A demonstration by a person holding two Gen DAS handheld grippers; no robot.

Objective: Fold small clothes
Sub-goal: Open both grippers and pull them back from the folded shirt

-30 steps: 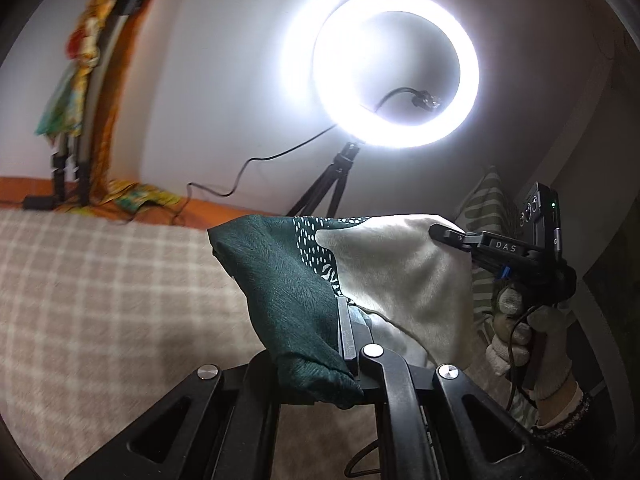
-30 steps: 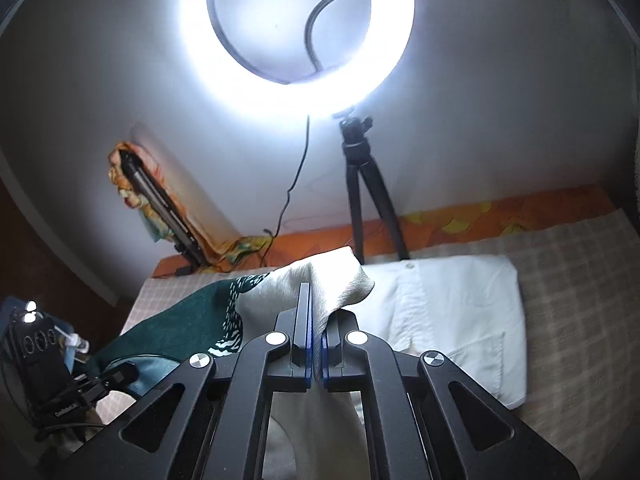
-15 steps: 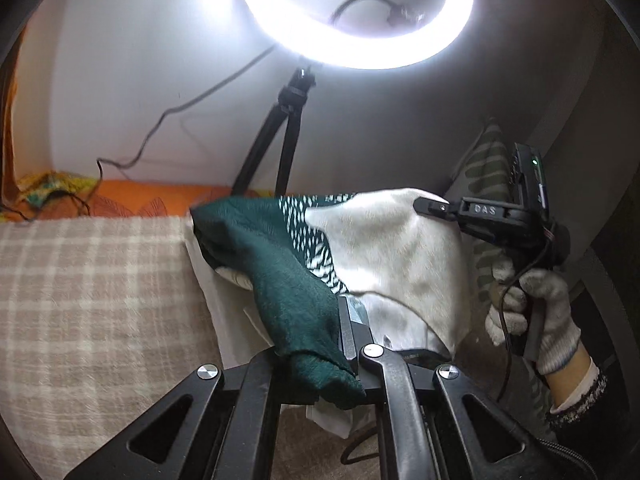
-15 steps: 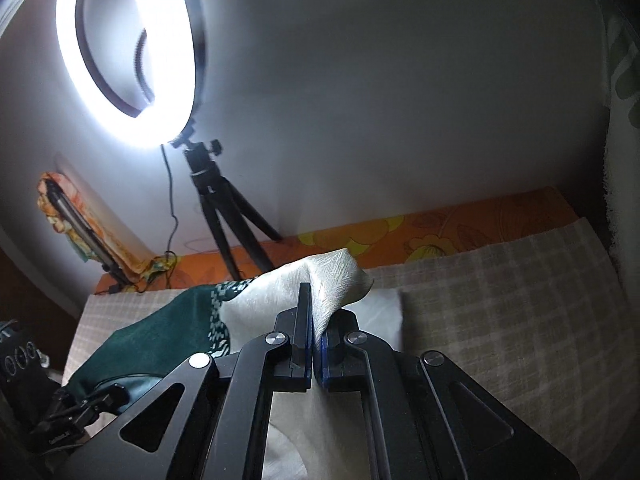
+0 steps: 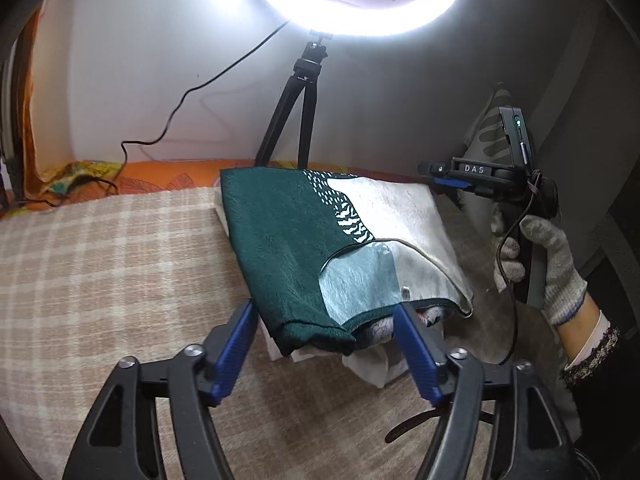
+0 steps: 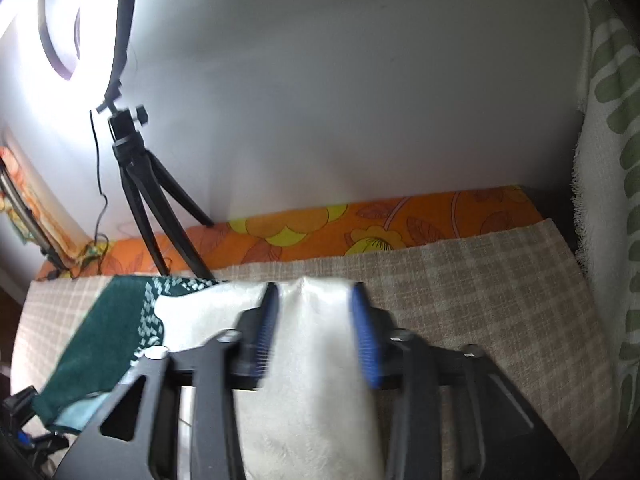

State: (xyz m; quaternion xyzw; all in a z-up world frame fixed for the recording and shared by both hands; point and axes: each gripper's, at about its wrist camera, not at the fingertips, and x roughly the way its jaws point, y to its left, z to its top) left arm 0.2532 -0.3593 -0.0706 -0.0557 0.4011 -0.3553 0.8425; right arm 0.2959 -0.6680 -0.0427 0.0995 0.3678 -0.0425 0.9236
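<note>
Now the green-and-cream garment [image 5: 320, 248] lies folded at centre frame on the checked cover [image 5: 100, 280]. Left gripper [image 5: 324, 320] and right gripper [image 6: 314, 320] are both spread, released. Soft, light, floppy; best pinched at hem corners.

Both grippers open, nothing gripped.

Left gripper [image 5: 324, 322]: jaws spread wide, blue pads facing each other, angled forward and down. Right gripper [image 6: 314, 312]: jaws likewise parted, pads apart; this view is blurred. Right hand [image 5: 540, 256], in a grey knit glove, grips that gripper's handle upright, ahead and to the right of the left jaws.
</note>
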